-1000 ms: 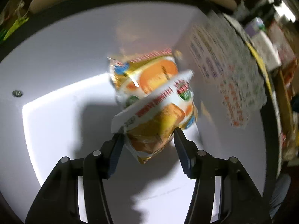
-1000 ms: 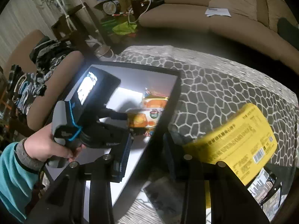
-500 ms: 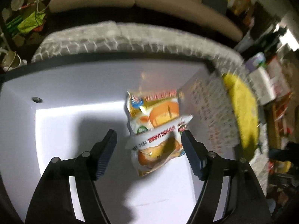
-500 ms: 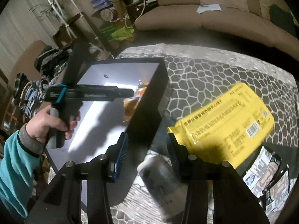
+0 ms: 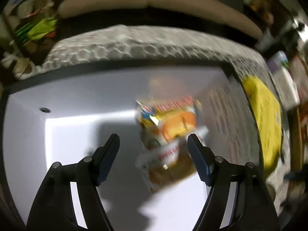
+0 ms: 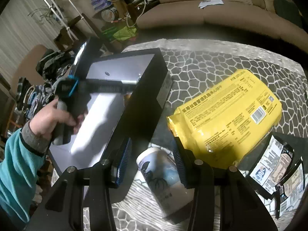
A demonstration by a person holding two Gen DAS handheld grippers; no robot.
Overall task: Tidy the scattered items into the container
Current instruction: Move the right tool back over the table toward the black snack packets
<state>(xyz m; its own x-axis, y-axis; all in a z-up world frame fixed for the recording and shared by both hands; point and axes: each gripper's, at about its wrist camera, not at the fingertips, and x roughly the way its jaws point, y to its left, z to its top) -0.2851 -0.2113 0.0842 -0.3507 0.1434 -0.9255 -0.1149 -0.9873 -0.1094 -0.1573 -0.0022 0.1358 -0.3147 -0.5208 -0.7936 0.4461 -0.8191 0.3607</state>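
Left tool (image 5: 153, 148): jaws spread wide, gripping nothing, hanging over the open black box with white interior (image 5: 80, 100). Two orange-and-yellow snack packets (image 5: 169, 127) lie on the box floor toward its right wall, one overlapping the other; the view is motion-blurred, so print and exact edges are unreadable. They sit ahead of and between the fingertips, not touching either.

Right tool (image 6: 152, 161): jaws open, empty, over the worktop with grey cobble-pattern cloth (image 6: 202, 65). A white cylindrical can with dark print (image 6: 161, 175) lies on its side between the blue finger pads (image 6: 123, 161). Can't tell from this view whether either pad touches it.

Large yellow plastic bag with black text and barcode (image 6: 227, 119) lies on the cloth just right of the box, its lower edge behind the right finger. Black box exterior wall (image 6: 142, 111) is just left of the can. Printed-label packs (image 6: 275, 165) sit at the far right edge.

Person's left hand (image 6: 50, 119), teal sleeve, holds the left tool's handle above the box.
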